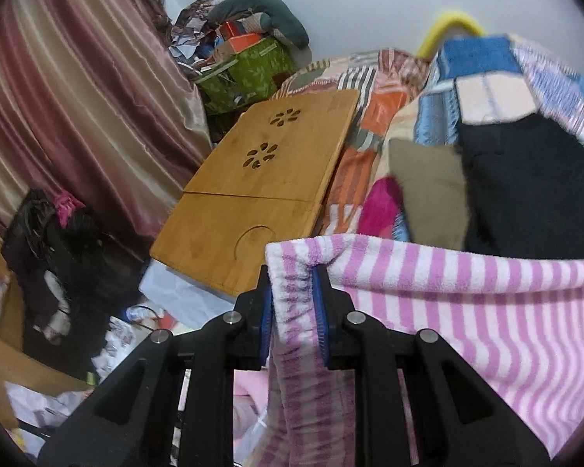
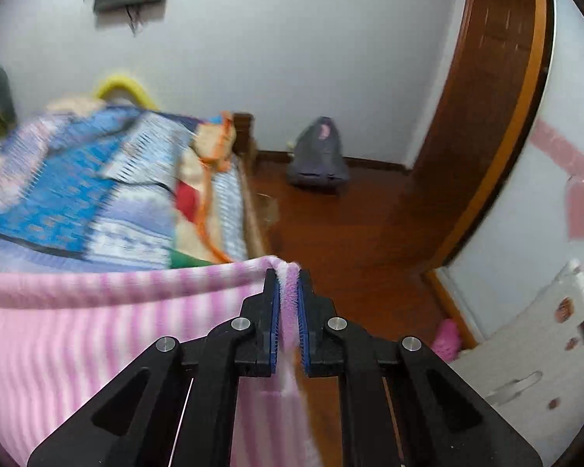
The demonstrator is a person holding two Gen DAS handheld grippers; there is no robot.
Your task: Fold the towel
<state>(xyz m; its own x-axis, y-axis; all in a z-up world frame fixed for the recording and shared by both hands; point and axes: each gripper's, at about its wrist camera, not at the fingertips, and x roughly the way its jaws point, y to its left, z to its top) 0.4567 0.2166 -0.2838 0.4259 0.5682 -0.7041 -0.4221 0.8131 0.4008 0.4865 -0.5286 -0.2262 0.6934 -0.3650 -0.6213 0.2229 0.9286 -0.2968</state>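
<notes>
A pink-and-white striped towel (image 1: pixel 467 311) hung in the air, stretched between two hand-held grippers above a bed (image 2: pixel 97 194) covered in patchwork bedding. The left gripper (image 1: pixel 292 272) had its jaws closed tight on one top corner, the cloth bunched between the blue pads. The right gripper (image 2: pixel 288 276) pinched the opposite top corner the same way, its jaws nearly together with only a thin fold of towel between them. The top edge ran fairly taut from one corner to the other, and the rest draped downward. Holding both upper corners apart like this most likely served to spread the towel flat, so it could be laid down or its halves brought together for a first fold.

A bamboo lap worktop (image 1: pixel 261 190) with flower-shaped cutouts rested on the bed to the left, near striped curtains (image 1: pixel 78 97) and a cluttered pile. A wooden door (image 2: pixel 486 97) and dark wood floor (image 2: pixel 350 233) lay to the right. No brand names, labels or readable writing appeared anywhere.
</notes>
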